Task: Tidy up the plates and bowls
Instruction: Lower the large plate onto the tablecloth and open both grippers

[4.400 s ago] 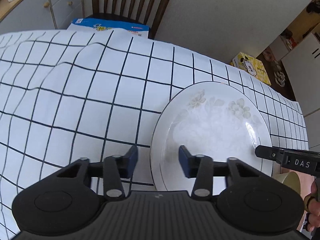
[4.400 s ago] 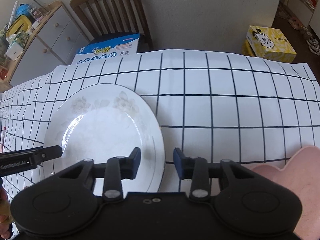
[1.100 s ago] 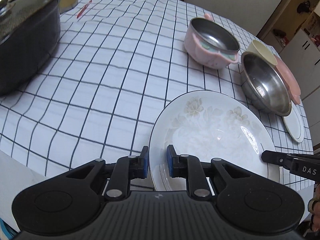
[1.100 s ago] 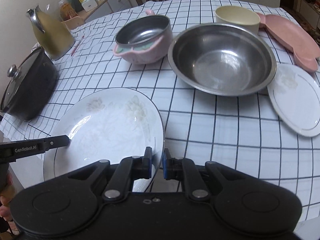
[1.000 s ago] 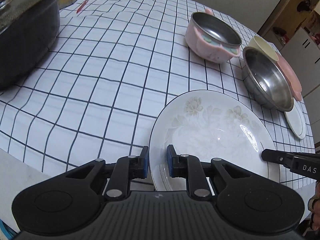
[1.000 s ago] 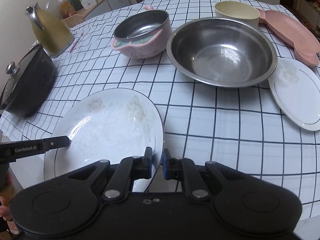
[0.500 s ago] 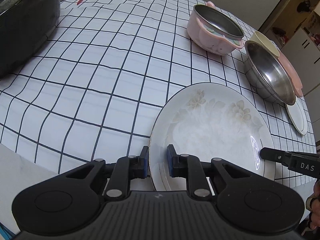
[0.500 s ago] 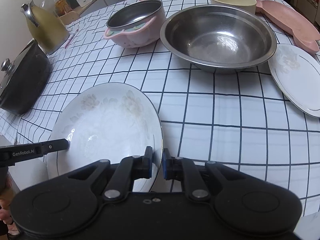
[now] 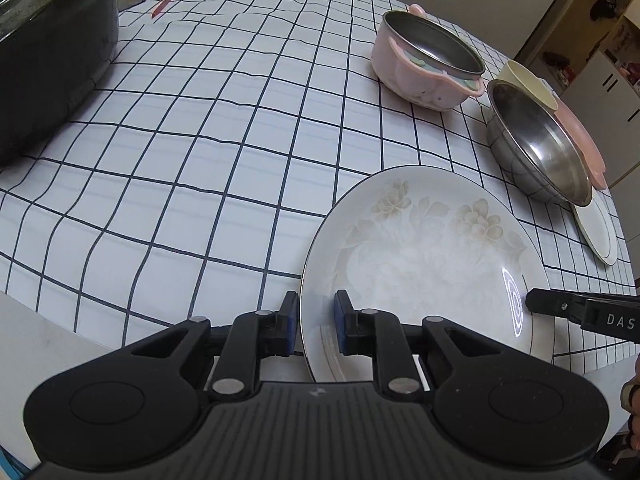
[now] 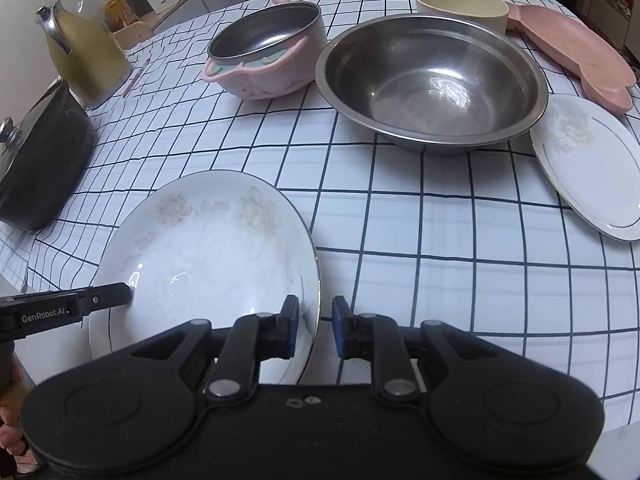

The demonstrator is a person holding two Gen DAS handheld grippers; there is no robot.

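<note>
Where faint beige flowers fade, the white plate [image 9: 424, 256] gleams, thinly rimmed.

Large plate [image 10: 208, 256] at near table edge; steel bowl [image 10: 432, 80] behind, small plate [image 10: 588, 168] right of bowl.

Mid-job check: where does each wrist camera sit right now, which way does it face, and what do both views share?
Left wrist: rides the left gripper at the table's near edge, facing down across the tablecloth; its jaws clamp the large plate; a finger of the right gripper enters at right.
Right wrist: rides the right gripper, facing the steel bowl and small plate; its jaws have just been opening, the large plate's rim loose between them.
Shared: large plate, steel bowl.
</note>
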